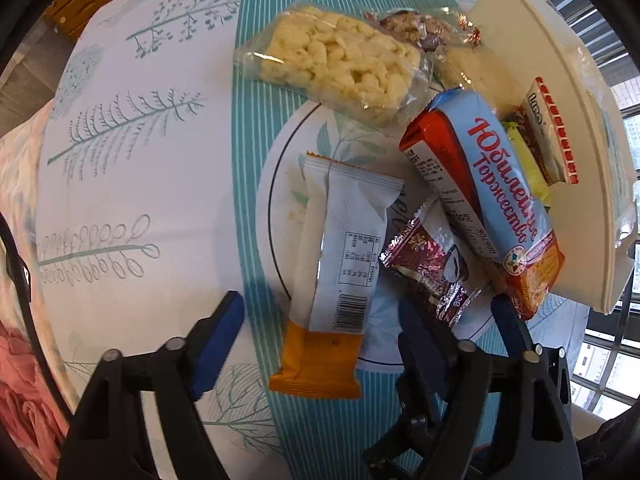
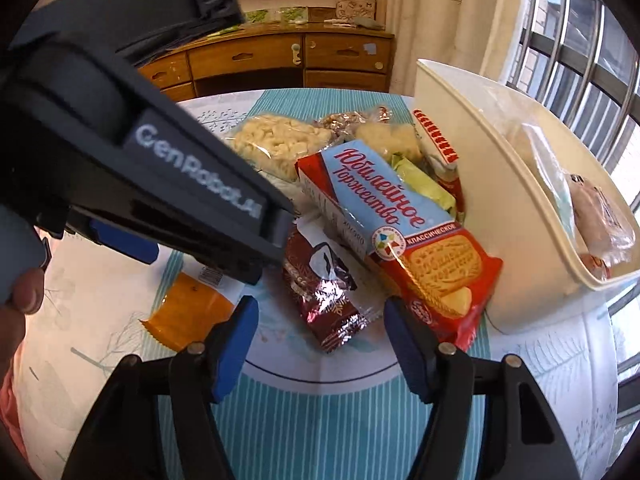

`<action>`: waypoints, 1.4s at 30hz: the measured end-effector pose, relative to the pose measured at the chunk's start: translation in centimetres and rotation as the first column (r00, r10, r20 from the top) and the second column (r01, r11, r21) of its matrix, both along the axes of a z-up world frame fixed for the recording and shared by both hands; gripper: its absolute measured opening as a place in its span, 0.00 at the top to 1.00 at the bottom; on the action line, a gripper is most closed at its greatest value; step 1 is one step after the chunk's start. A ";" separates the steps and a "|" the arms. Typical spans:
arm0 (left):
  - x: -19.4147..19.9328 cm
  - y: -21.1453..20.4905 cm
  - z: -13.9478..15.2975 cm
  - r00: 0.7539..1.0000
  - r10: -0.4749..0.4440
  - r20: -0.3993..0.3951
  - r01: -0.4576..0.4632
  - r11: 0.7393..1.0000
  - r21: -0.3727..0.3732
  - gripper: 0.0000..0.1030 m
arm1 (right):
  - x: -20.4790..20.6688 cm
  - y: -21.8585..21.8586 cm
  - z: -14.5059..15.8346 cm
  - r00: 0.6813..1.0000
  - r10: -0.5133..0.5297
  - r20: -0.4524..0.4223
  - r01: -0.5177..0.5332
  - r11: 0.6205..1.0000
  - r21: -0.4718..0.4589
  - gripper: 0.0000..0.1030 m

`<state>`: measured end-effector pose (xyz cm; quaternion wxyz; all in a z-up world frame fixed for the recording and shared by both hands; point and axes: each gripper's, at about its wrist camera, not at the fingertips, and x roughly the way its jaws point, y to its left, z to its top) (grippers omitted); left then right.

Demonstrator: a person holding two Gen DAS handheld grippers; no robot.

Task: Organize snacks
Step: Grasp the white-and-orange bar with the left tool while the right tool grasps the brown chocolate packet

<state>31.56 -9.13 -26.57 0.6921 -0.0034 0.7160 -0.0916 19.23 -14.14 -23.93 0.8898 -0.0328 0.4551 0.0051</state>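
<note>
- Counter [image 1: 152, 184], the largest thing in view, wears a white cloth printed with teal plants and a teal striped band.
- Cream bin [image 2: 480, 208] stands at the right of the snack pile, and the right wrist view shows wrapped snacks already inside it.
- Left tongs [image 1: 320, 332] hover low over the counter with their blue-padded jaws spread wide and nothing between the pads; the orange-and-white bar lies in the gap under them.
- Right tongs [image 2: 318, 336] are likewise released, jaws apart, and the maroon foil packet lies just ahead of the gap.
- Blue-and-red biscuit pack [image 1: 492, 204] with Cyrillic lettering leans against the bin wall, its far end propped on other snacks.
- Clear bag of puffed rice cake [image 1: 332, 64] lies at the far side of the pile, touching the snacks beside it.
- Orange-and-white bar [image 1: 340, 276] lies flat on the cloth, barcode side up, left of the biscuit pack.
- Maroon foil packet [image 1: 430, 272] lies between the bar and the biscuit pack, touching the pack's edge.
- Red-and-white striped packet [image 1: 556, 128] leans on the bin wall, above a yellow-green wrapper [image 1: 528, 164].
- Nut brittle piece [image 1: 420, 28] in clear wrap sits behind the rice cake.
</note>
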 end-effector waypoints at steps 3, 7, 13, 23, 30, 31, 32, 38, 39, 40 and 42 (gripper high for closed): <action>-0.2 -1.1 -0.5 1.000 0.003 0.002 -0.003 1.000 0.020 0.39 | 0.3 0.1 0.0 0.999 0.024 0.021 -0.023 1.000 -0.018 0.37; 0.3 -1.1 -1.0 1.000 0.022 0.008 -0.022 0.999 0.023 0.53 | 1.3 0.3 0.0 0.998 0.058 0.029 -0.058 0.998 0.000 0.44; 0.5 -0.1 -1.0 0.999 0.047 0.016 -0.047 0.999 -0.005 0.66 | 2.6 0.4 -0.1 0.998 0.063 0.004 -0.063 0.998 0.027 0.61; -1.7 2.6 -0.3 0.998 0.063 -0.004 -0.063 0.998 -0.010 0.66 | 2.3 1.3 0.4 0.997 0.072 -0.030 -0.072 0.997 0.007 0.97; -4.7 4.7 2.1 0.999 0.040 0.024 -0.039 0.999 -0.017 0.66 | 0.9 1.2 0.6 0.997 -0.004 -0.083 0.012 0.996 0.092 1.00; -5.2 5.0 2.6 0.999 0.035 0.030 -0.034 0.999 -0.022 0.66 | 0.7 1.3 1.0 0.998 -0.007 -0.067 0.013 0.996 0.088 1.00; -5.8 5.3 2.9 0.999 0.032 0.036 -0.031 0.999 -0.024 0.66 | 0.4 1.4 1.3 0.999 -0.006 -0.051 0.011 0.997 0.080 1.00; -8.1 7.4 3.6 0.997 0.040 0.072 -0.037 0.998 -0.047 0.66 | 1.3 1.5 1.4 1.000 -0.013 -0.005 0.013 0.999 0.031 0.61; -8.5 8.2 3.3 0.996 0.042 0.075 -0.039 0.998 -0.049 0.66 | 1.4 1.4 1.3 1.000 -0.019 -0.005 0.019 0.999 0.035 0.52; -9.0 8.9 3.4 0.996 0.048 0.074 -0.044 0.998 -0.051 0.66 | 1.6 1.2 1.1 1.000 -0.024 -0.007 0.025 0.999 0.038 0.50; -9.6 9.7 3.2 0.996 0.059 0.063 -0.055 0.997 -0.057 0.66 | 1.8 1.1 0.5 0.999 -0.027 -0.018 0.027 0.999 0.019 0.50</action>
